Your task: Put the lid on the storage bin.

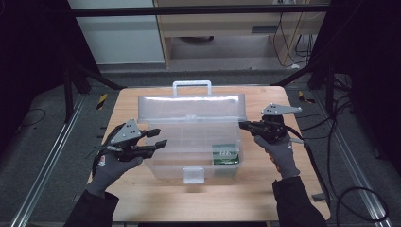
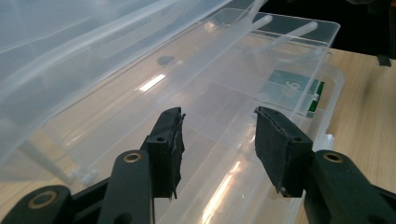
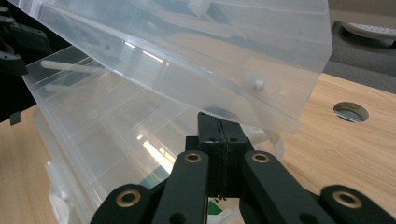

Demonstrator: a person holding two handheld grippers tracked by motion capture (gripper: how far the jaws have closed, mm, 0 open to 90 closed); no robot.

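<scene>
Box (image 1: 194, 151) on desk (image 1: 142, 198), lid (image 1: 191, 108) up. My left tool (image 1: 155, 138) gapes empty at its left edge; right tool (image 1: 244, 125) closed, empty, under lid corner, likely propping.

Clear box (image 1: 194, 142), green packet (image 1: 225, 153), black tongs (image 2: 217, 140)

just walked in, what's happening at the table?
A person holds a tool in each hand at a clear plastic storage box on the wooden table. Its lid stands open at the back. The left tool is open, at the box's left end over the tray. The right tool is shut, at the right end just under the lid's edge; whether it touches is unclear. A green item lies inside, on the right.
</scene>
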